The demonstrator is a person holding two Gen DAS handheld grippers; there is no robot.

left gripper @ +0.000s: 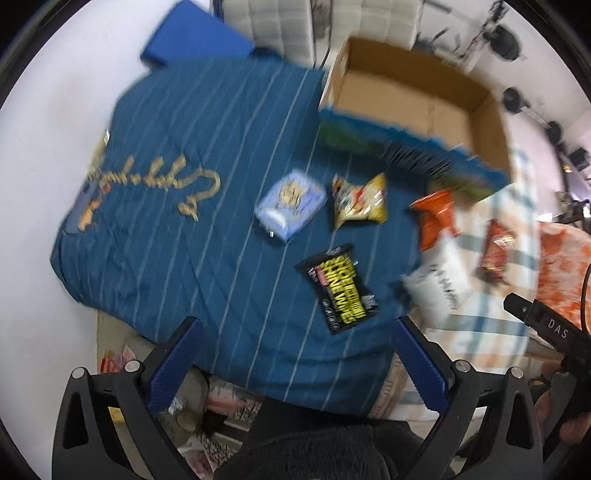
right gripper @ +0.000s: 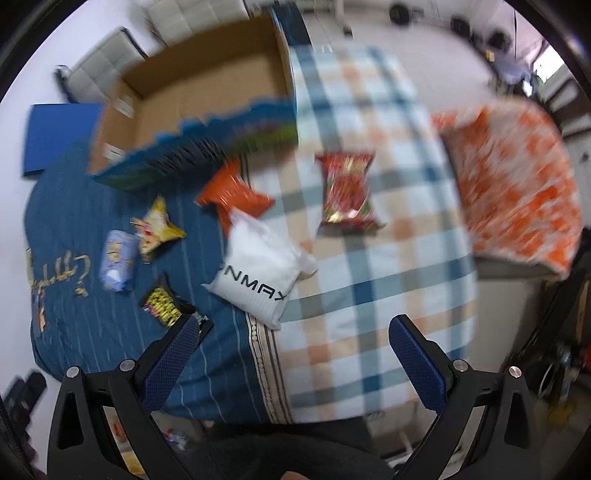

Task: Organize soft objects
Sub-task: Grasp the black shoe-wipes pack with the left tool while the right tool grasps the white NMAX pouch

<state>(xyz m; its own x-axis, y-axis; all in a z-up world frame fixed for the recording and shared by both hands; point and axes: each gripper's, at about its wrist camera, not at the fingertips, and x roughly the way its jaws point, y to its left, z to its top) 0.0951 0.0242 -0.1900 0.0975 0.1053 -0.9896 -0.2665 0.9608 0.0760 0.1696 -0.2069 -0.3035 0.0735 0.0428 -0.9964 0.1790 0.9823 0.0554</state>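
Several soft packets lie on cloths. On the blue striped cloth are a black and yellow packet, a light blue pack and a yellow snack bag. An orange bag, a white pouch and a red snack bag lie near the plaid cloth. My left gripper is open and empty above the blue cloth. My right gripper is open and empty above the plaid cloth.
An open cardboard box with a blue and green front stands behind the packets; it also shows in the right wrist view. An orange and white patterned cloth lies at the right. A blue folder lies at the far left.
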